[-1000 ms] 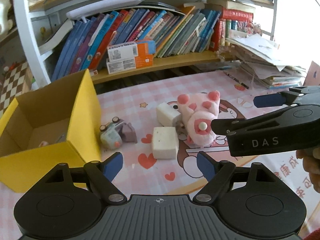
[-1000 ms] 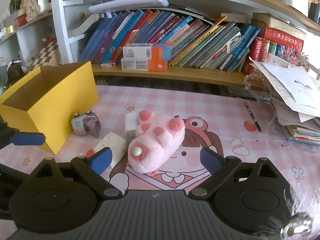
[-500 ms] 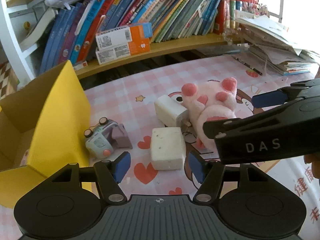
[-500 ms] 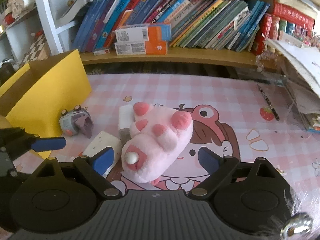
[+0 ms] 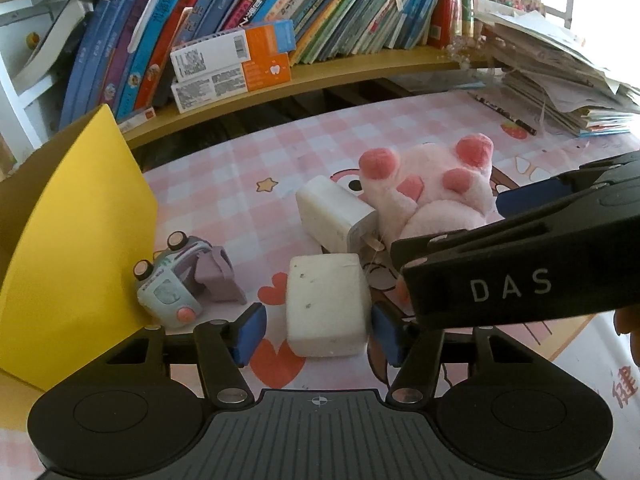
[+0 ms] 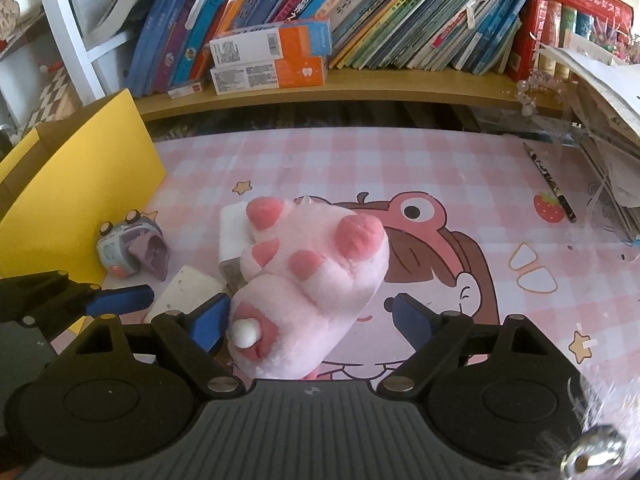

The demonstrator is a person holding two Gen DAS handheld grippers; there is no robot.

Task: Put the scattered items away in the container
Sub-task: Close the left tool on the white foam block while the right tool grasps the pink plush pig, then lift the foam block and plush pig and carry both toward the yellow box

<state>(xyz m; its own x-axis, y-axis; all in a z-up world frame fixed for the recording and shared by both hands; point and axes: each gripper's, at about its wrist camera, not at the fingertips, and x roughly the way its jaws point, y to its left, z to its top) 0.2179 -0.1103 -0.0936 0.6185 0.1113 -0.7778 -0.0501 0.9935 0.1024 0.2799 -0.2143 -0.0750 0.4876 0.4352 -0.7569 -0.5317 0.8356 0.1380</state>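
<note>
Both tongs have dropped in closer since a second ago. Left tongs (image 5: 316, 334) closing around the white block (image 5: 326, 304), pads not touching yet; right tongs (image 6: 310, 316) wide but narrowing over the pink plush (image 6: 316, 280). Yellow box (image 5: 76, 240) stands at the bench's left edge with the toy car (image 5: 172, 288) against its wall. "DAS" printed on the right one

This is a home, most likely a child's room or study corner. At twelve o'clock a wooden shelf (image 6: 360, 84) is packed with leaning picture books (image 6: 400, 12), and the counter (image 6: 400, 168) wears a pink checked cartoon cover. A pile of papers (image 5: 560, 76) sits at two o'clock, with a plush slipper (image 6: 312, 280) and toy car (image 5: 172, 284) lying about.
</note>
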